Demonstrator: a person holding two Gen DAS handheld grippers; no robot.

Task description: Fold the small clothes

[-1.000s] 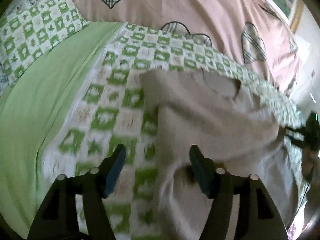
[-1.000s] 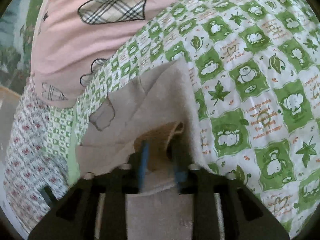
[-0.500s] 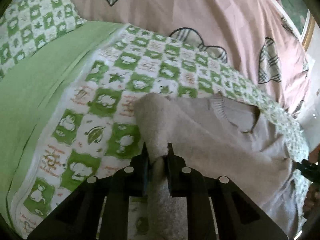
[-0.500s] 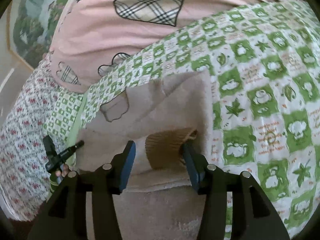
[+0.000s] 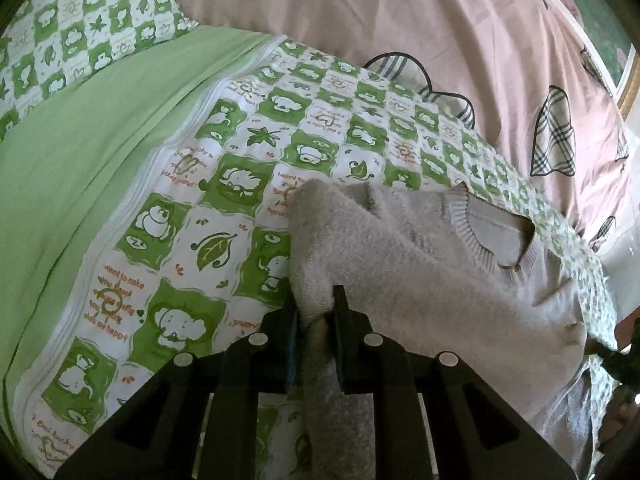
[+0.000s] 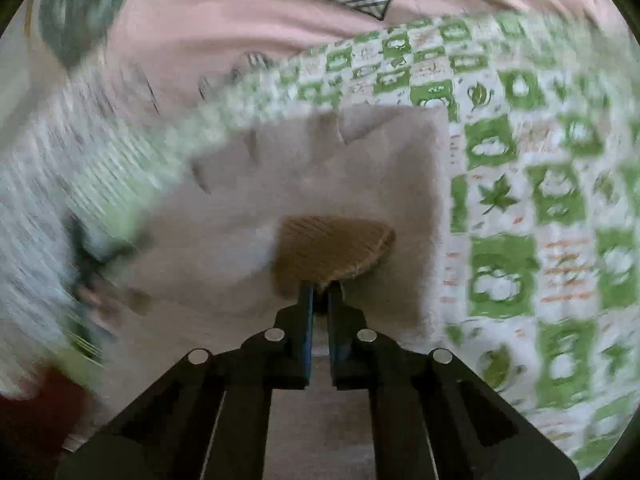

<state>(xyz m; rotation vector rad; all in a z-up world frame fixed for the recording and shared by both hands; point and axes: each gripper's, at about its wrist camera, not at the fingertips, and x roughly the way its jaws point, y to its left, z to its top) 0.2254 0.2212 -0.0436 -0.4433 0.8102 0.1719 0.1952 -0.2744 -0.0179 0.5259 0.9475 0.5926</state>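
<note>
A small beige knit sweater point(image 5: 420, 264) lies on a green and white checked bedsheet point(image 5: 224, 184), with its ribbed round collar point(image 5: 496, 232) at the upper right. My left gripper point(image 5: 318, 308) is shut on a bunched fold at the sweater's left edge. In the blurred right wrist view the sweater point(image 6: 360, 168) fills the middle. My right gripper point(image 6: 319, 294) is shut on the sweater at the near edge of its brown ribbed cuff point(image 6: 332, 250).
A pink duvet with plaid hearts point(image 5: 400, 28) lies behind the sweater. A plain green sheet point(image 5: 80, 140) lies at the left and a checked pillow point(image 5: 80, 20) at the upper left. A framed picture point(image 5: 592, 20) hangs at the upper right.
My left gripper closed from open onto the sweater's left fold. My right gripper opened half a second ago and has closed again at the brown cuff; its view is now motion blurred.
</note>
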